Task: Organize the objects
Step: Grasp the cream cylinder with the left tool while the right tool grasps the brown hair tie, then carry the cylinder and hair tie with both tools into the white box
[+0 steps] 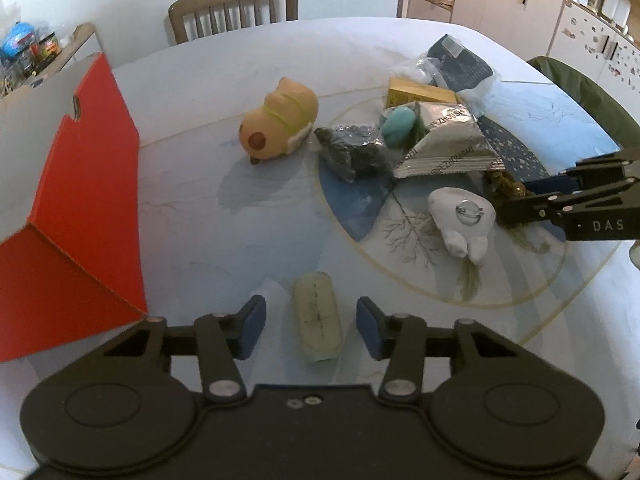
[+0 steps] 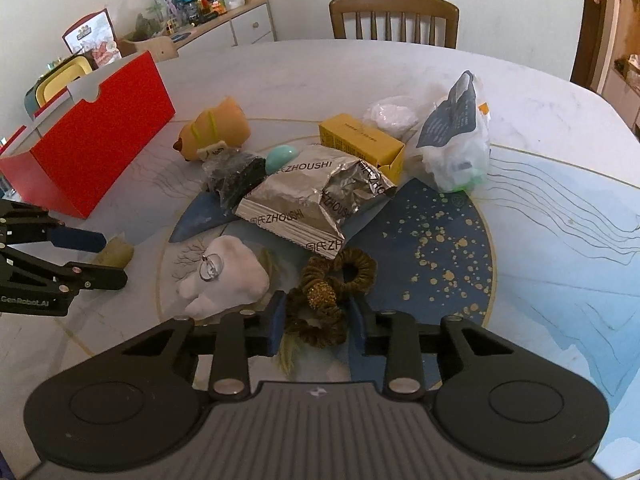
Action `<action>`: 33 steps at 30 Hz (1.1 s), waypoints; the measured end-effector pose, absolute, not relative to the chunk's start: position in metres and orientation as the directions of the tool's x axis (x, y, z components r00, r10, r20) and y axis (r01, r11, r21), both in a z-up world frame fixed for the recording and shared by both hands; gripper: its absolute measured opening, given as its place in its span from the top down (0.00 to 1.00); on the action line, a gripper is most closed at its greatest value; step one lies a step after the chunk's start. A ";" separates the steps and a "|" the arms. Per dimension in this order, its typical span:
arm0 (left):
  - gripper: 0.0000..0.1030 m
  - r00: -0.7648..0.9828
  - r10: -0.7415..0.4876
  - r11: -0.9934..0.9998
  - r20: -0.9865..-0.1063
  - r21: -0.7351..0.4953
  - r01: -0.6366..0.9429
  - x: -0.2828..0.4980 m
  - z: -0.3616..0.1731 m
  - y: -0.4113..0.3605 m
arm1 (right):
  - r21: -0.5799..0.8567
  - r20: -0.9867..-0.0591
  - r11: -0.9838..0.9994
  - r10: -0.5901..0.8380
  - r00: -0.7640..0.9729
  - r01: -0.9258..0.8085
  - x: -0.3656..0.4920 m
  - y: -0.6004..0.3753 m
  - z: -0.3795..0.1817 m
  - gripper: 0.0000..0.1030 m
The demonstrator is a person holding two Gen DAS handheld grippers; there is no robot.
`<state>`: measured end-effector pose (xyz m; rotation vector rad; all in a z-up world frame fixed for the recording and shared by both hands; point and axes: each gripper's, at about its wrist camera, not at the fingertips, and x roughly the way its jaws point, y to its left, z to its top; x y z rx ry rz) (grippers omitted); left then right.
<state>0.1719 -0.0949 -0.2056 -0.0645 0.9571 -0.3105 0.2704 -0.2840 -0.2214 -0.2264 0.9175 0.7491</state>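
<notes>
Hidden in part: red box (image 1: 80, 184) cut off at the left edge of the left wrist view, interior unseen; dark crinkled packet (image 2: 236, 176) half under the silver snack bag (image 2: 304, 200); teal egg-shaped thing (image 1: 398, 126) wedged between that bag and the yellow carton (image 2: 360, 142); contents of the clear plastic bag (image 2: 460, 136) hard to make out.

Left gripper (image 1: 311, 328) low over the bench (image 1: 240, 208), jaws wide, straddling a pale wrapped bar (image 1: 318, 320) with a gap at each side. Red box just to its left.

Right gripper (image 2: 316, 322) jaws at a middling width, flanking the near loop of a brown-gold scrunchie (image 2: 332, 284); contact not clear. White plush tooth (image 2: 224, 276) with a metal ring just to the left. Orange plush toy (image 1: 280, 120) near the box.
</notes>
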 end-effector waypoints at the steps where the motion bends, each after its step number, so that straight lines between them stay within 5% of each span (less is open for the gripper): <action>1: 0.58 0.533 -0.293 0.953 -0.794 -0.196 0.233 0.172 -0.206 -0.095 | 0.132 -0.784 0.727 0.492 0.378 -0.674 0.270 -0.284 -0.221 0.73; 9: 0.81 0.529 -0.301 0.949 -0.793 -0.194 0.250 0.168 -0.204 -0.102 | 0.147 -0.770 0.745 0.499 0.398 -0.650 0.265 -0.291 -0.216 0.86; 33: 0.82 0.568 -0.335 0.942 -0.752 -0.278 0.187 0.157 -0.154 -0.066 | 0.193 -0.667 0.715 0.598 0.444 -0.672 0.230 -0.305 -0.127 0.86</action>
